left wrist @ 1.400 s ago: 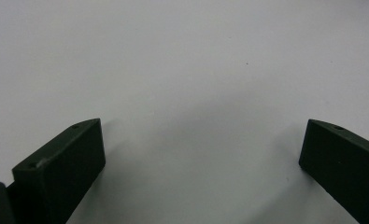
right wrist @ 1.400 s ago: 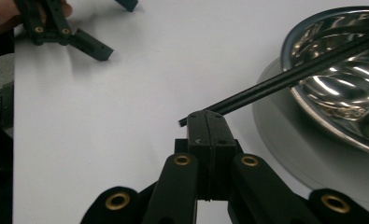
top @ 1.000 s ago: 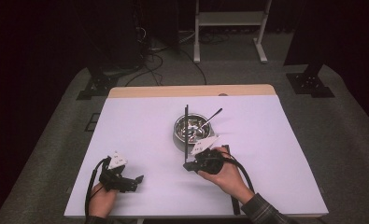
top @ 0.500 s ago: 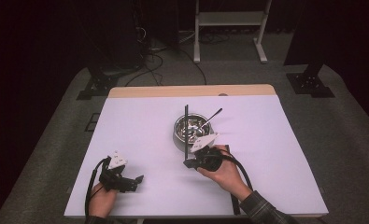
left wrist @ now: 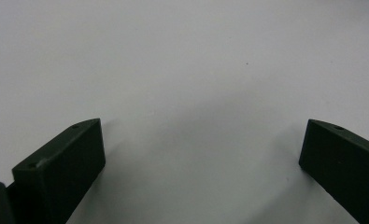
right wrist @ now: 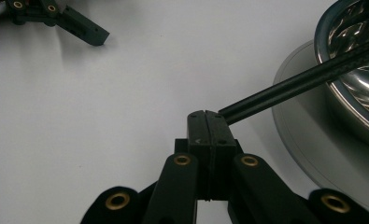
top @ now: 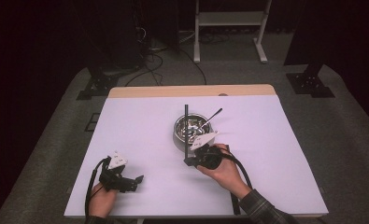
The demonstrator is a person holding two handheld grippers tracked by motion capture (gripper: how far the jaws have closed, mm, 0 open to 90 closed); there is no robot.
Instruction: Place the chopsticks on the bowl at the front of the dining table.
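The right gripper (right wrist: pixel 205 122) is clenched on the near end of a thin black rod (right wrist: pixel 303 83), whose far end reaches over the rim into the steel bowl (top: pixel 191 129) at the middle of the surface (top: pixel 140 126). Held by its tip, the rod can likely stir or probe the bowl's contents while the hand stays clear. A metal spoon (top: pixel 212 116) leans on the bowl's far right rim. The left gripper (top: pixel 134 180) rests released at the near left, jaws wide apart, nothing between them. The surface is pale and plain; beyond it lie grey carpet, cables and dark stands.
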